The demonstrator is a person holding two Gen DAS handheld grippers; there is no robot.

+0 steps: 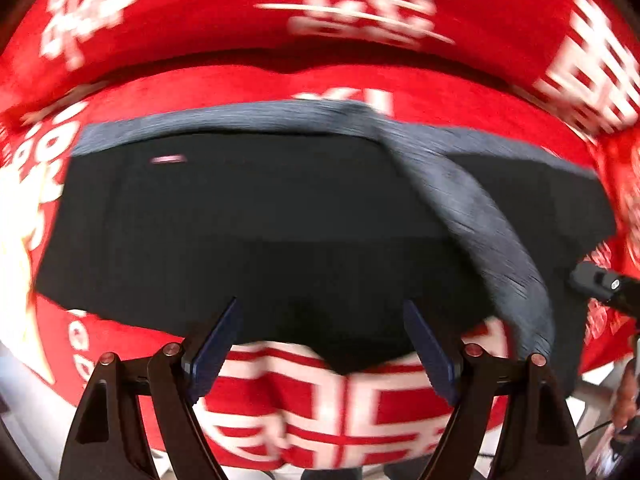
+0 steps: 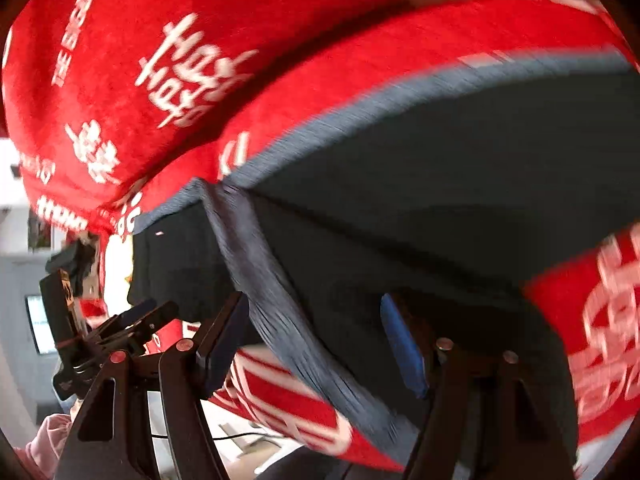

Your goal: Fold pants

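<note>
Item: black pants (image 1: 256, 232) with a grey waistband (image 1: 224, 120), lying spread on a red blanket (image 1: 224, 28) printed with white characters.
Fold state: one grey band crosses the cloth diagonally; judged partly folded.
Left gripper (image 1: 320, 344): jaws apart, empty, at the near edge.
Right gripper (image 2: 316, 340): jaws apart, straddling the grey band (image 2: 280, 296), nothing clamped.
Technique: pinch both layers at the edge, lift evenly, lay edges flush, smooth creases.
Caution: views blurred; contact uncertain.

A red plush blanket (image 1: 224, 32) printed with white characters and lettering covers the surface, rising in a bulky fold behind. A lit screen (image 2: 40, 322) and a pink cloth (image 2: 46, 436) sit at the right wrist view's left edge.
</note>
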